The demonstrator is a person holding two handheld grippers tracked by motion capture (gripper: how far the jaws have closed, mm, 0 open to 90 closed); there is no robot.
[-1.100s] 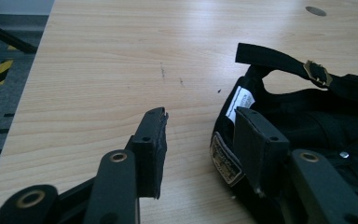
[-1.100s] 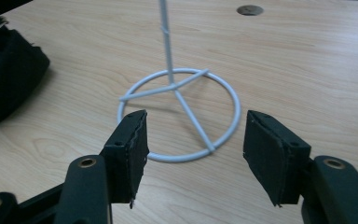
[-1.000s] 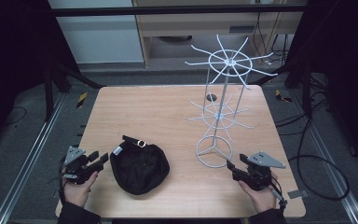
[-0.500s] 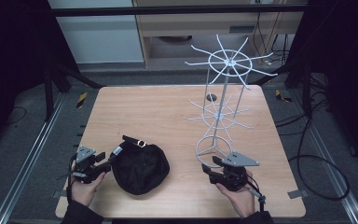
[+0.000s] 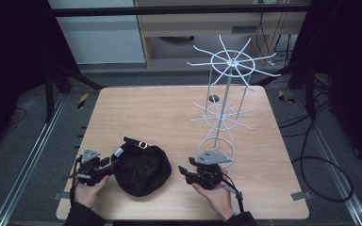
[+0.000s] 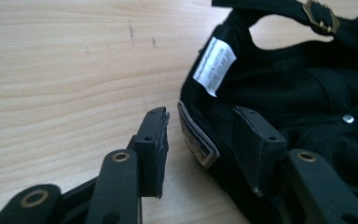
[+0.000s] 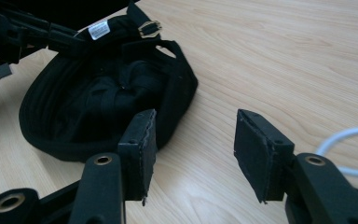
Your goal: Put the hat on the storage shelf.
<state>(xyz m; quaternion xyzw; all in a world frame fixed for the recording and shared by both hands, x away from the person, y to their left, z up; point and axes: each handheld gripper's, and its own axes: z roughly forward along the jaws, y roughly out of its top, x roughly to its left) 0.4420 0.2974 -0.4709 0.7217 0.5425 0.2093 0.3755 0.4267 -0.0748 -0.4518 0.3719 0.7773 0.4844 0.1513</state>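
Wooden table (image 5: 136, 108), with white wire rack (image 5: 226, 99) at 2 o'clock. Black cap (image 5: 143, 169) lying upside down near front edge, at 7 o'clock. Left gripper (image 5: 107, 165) at cap's 9 o'clock, jaws just closing around rim, not yet pressing. Right gripper (image 5: 185, 172) at cap's 3 o'clock, just beside, jaws closing, nothing between.

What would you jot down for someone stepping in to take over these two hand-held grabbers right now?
Left gripper: open, its jaws have just been closing; its fingers straddle the near edge of the black cap, one outside, one inside, not yet pinching.
Right gripper: open, nothing between the jaws, which have just been closing a little; it sits just right of the cap, pointing at it.
The cap lies upside down on the wooden table. The white wire rack stands to the right, its hooks bare.
Done: both grippers brought up to the cap.
Left: grip the cap and lift it, probably onto the rack.
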